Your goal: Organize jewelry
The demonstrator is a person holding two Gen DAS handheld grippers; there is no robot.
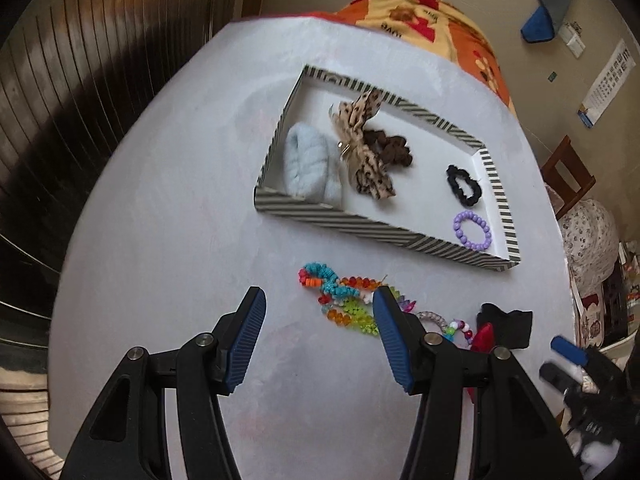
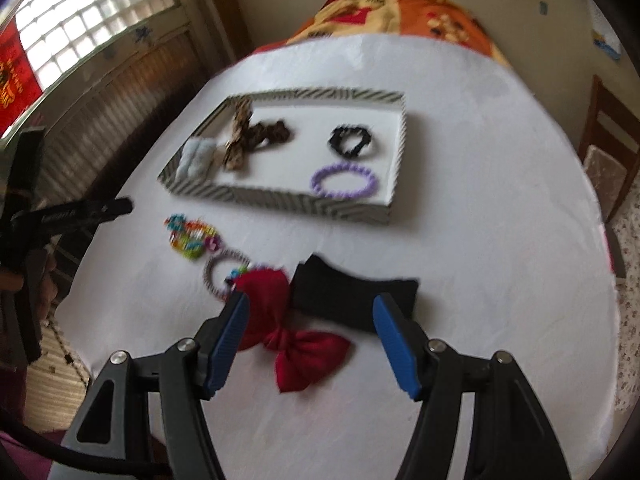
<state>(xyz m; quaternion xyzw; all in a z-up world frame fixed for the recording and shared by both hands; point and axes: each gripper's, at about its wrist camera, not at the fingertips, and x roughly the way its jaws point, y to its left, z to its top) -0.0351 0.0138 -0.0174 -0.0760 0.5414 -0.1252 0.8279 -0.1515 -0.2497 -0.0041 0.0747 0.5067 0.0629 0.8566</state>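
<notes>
A striped tray [image 1: 360, 226] [image 2: 280, 200] on the white table holds a pale blue scrunchie [image 1: 308, 168], a leopard bow [image 1: 360, 140], a brown scrunchie [image 1: 394, 146], a black scrunchie [image 1: 462, 184] [image 2: 352, 141] and a purple bead bracelet [image 1: 472, 229] [image 2: 345, 181]. Colourful bead bracelets [image 1: 344, 300] [image 2: 192, 238] lie in front of the tray. My left gripper [image 1: 318, 312] is open and empty just above and near them. A red bow [image 2: 296, 340] and a black cloth piece [image 2: 352, 292] lie under my open, empty right gripper [image 2: 308, 316].
A striped bangle with beads [image 2: 224, 274] lies left of the red bow. The table edge [image 1: 80, 240] curves off at left. A patterned blanket [image 1: 432, 20] lies behind the table; a wooden chair [image 2: 608, 148] stands at right.
</notes>
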